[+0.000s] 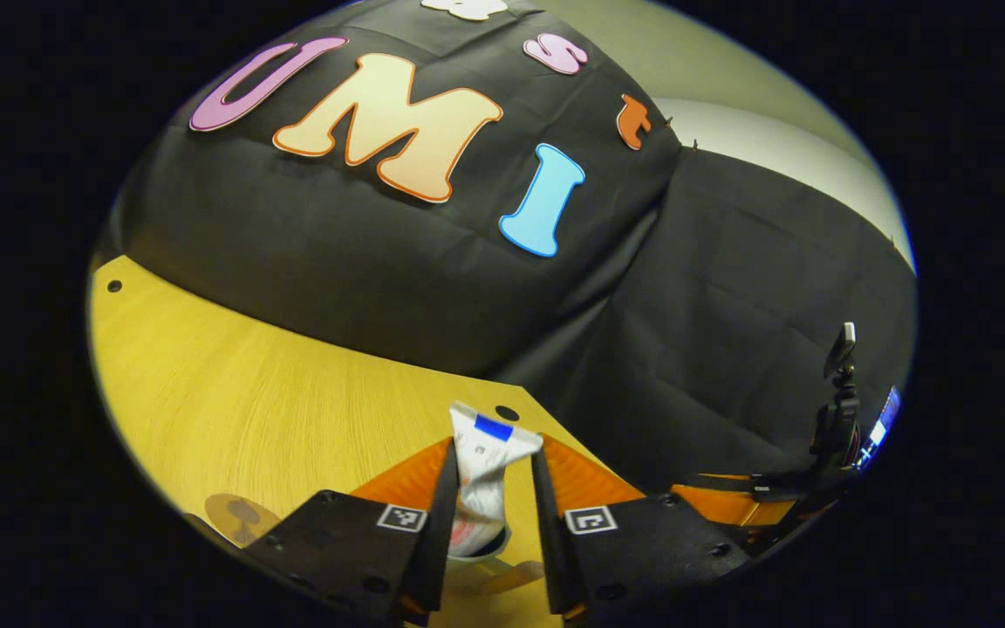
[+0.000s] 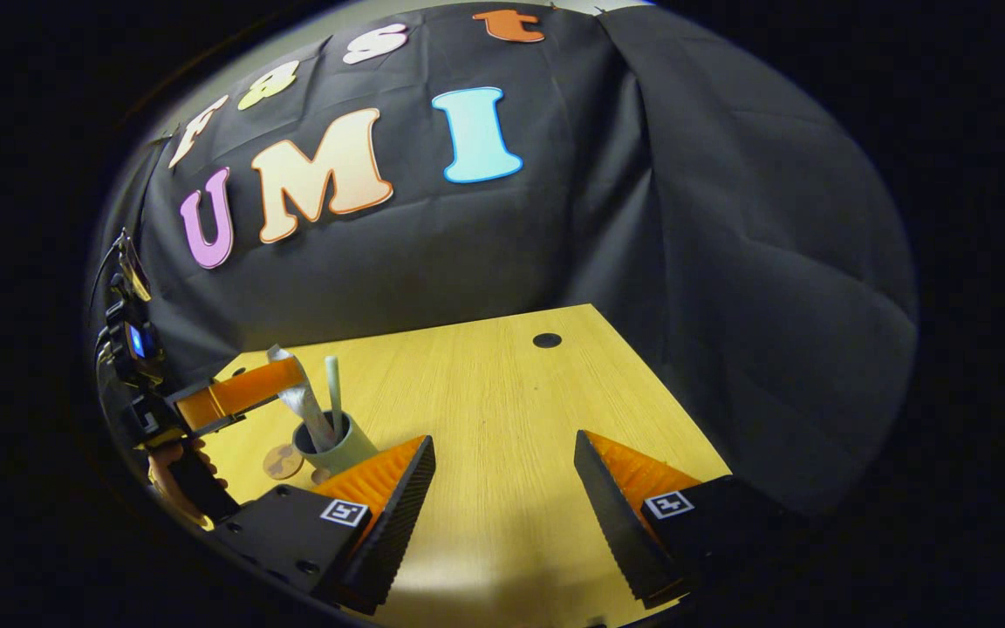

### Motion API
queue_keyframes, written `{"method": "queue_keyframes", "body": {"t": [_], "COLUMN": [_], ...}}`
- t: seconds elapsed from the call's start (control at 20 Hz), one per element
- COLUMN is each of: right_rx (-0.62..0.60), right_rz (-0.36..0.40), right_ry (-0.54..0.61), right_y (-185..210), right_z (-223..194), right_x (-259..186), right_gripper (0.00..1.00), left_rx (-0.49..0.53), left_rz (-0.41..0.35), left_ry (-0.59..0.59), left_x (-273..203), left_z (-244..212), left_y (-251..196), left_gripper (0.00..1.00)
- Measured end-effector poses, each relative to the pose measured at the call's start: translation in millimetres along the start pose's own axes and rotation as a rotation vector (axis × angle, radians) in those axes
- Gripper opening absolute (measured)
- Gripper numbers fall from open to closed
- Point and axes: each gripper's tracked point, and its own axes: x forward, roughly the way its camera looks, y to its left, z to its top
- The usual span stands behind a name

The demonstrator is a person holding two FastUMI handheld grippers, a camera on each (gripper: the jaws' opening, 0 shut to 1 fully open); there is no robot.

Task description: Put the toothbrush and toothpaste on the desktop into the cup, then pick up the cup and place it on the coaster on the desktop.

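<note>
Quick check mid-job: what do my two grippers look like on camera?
Both match. The left gripper and right gripper each have two wedge-shaped fingers with finely ribbed inner faces, tapering to a point. Each finger sits on a black block with screw holes, carrying a small square black-and-white marker.

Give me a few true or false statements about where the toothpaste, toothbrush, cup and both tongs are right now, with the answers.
1. The left tongs grip the toothpaste tube. True.
2. The toothbrush lies flat on the desktop. False: it stands in the cup.
3. The right tongs are open and hold nothing. True.
4. The cup sits on the coaster. False: the coaster lies beside the cup, uncovered.
5. The toothpaste's lower end reaches into the cup. True.
</note>
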Motion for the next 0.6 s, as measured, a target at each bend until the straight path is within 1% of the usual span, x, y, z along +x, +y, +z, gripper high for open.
{"method": "queue_keyframes", "body": {"t": [0.05, 0.1, 0.2, 0.3, 0.35, 0.45, 0.5, 0.55, 0.6], "right_rx": [-0.003, -0.009, -0.019, -0.029, -0.034, -0.044, -0.055, -0.077, -0.096], "right_rz": [0.009, 0.016, 0.028, 0.038, 0.047, 0.074, 0.085, 0.092, 0.105], "right_ry": [0.0, 0.001, 0.008, 0.014, 0.017, 0.032, 0.045, 0.057, 0.063], "right_y": [4.0, 8.1, 16.1, 24.1, 29.2, 43.0, 50.3, 56.7, 65.9], "right_z": [-0.1, -0.4, 0.4, 0.1, 0.6, 1.2, 1.3, 1.1, 2.7], "right_x": [-1.2, -1.5, -2.4, -3.2, -3.3, -2.4, -0.9, 0.4, 2.7], "right_gripper": [0.98, 0.99, 0.98, 0.98, 0.98, 0.99, 0.96, 0.98, 0.95], "left_rx": [-0.006, -0.003, 0.009, 0.023, 0.032, 0.048, 0.057, 0.066, 0.075], "left_rz": [-0.004, 0.006, 0.029, 0.061, 0.08, 0.129, 0.156, 0.183, 0.212], "left_ry": [-0.003, -0.008, -0.012, -0.029, -0.039, -0.048, -0.048, -0.045, -0.042], "left_x": [-4.6, -9.2, -18.8, -31.7, -39.2, -54.7, -63.6, -72.9, -82.6], "left_z": [1.4, 4.2, 10.0, 20.5, 25.9, 33.7, 37.3, 39.8, 41.5], "left_y": [-0.5, 2.5, 8.8, 18.6, 23.8, 38.9, 46.7, 55.0, 63.2], "left_gripper": [0.55, 0.67, 0.82, 0.9, 0.92, 0.93, 0.93, 0.93, 0.93]}}
